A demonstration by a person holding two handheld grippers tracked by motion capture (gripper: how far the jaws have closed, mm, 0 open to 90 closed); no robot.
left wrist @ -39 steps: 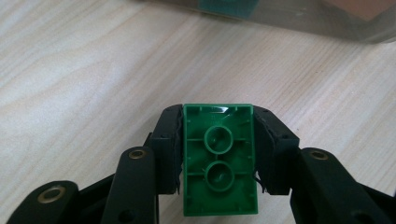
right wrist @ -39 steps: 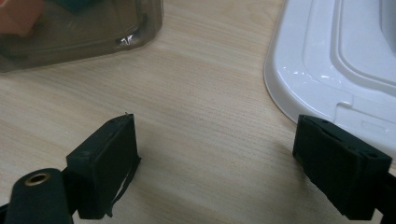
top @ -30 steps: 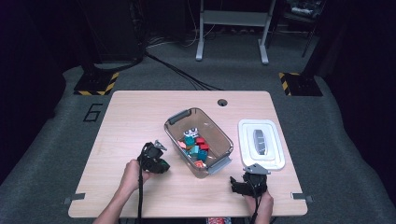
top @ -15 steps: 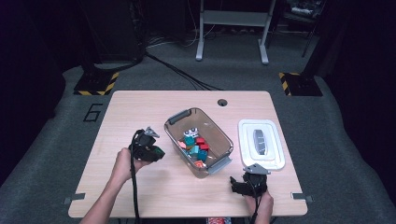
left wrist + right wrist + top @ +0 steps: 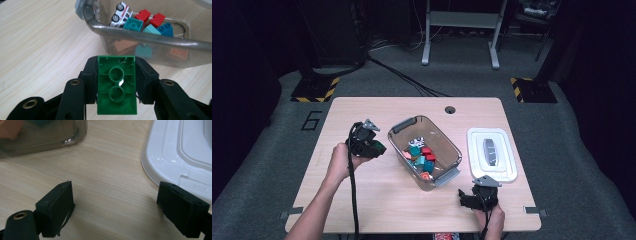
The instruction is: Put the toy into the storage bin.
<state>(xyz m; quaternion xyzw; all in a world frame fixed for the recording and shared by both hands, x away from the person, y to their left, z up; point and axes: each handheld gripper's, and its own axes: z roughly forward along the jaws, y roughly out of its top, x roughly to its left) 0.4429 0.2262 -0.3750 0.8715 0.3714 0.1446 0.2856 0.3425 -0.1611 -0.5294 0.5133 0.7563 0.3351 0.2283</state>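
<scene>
My left gripper (image 5: 371, 145) grips a green brick (image 5: 116, 84), held above the table (image 5: 362, 200) just left of the clear bin (image 5: 447, 140) of toy blocks; my right gripper (image 5: 115, 207) rests spread wide and empty beside the white lid (image 5: 175, 157)

Hand-held gripper (image 5: 117, 100) clamps green brick (image 5: 117, 86), underside up, above counter (image 5: 42, 42), near clear bin (image 5: 147, 41) of bricks, toy car (image 5: 121, 11).

A green two-stud building brick (image 5: 117, 87) is clamped between the left tool's (image 5: 117, 82) pads, hollow underside facing the camera, raised above the counter (image 5: 42, 45) beside the clear bin (image 5: 140, 40).
</scene>
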